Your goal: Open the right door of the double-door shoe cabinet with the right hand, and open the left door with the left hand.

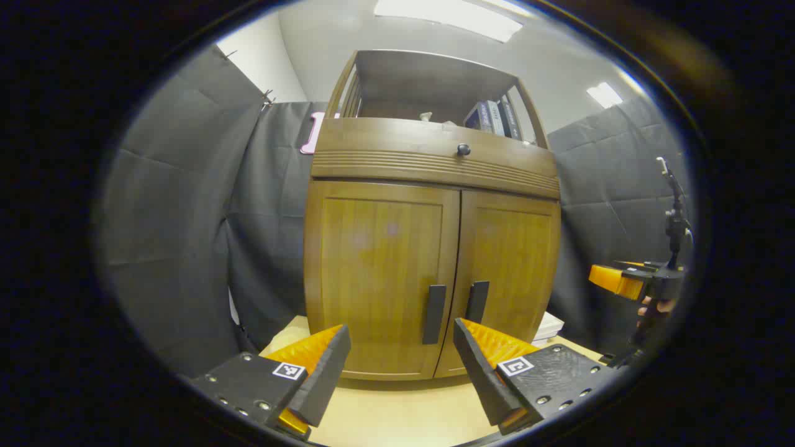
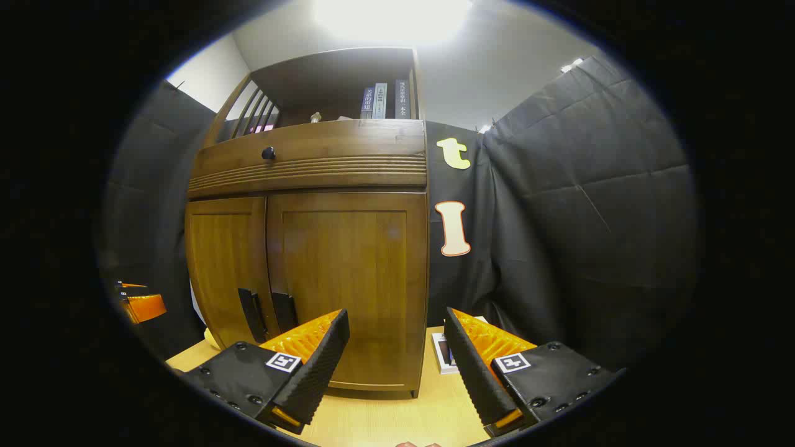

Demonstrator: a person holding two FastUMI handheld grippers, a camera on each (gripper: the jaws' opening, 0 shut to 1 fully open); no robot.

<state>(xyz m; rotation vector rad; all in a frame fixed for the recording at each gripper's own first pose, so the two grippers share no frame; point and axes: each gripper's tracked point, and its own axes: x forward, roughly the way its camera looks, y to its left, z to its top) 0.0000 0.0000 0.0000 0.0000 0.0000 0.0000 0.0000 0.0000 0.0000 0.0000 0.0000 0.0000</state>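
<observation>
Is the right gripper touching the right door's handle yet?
Apart. In the right gripper view, the right gripper is open and short of the cabinet front, and the right door handle stands clear to the left of its fingers, nothing between them.

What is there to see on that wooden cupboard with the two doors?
The brown wooden double-door cabinet stands upright on a light tabletop. Both panelled doors are shut; two dark vertical handles meet at the centre seam. Above sits a ribbed drawer front with a dark round knob, then an open shelf holding upright books. Nothing touches it.
</observation>
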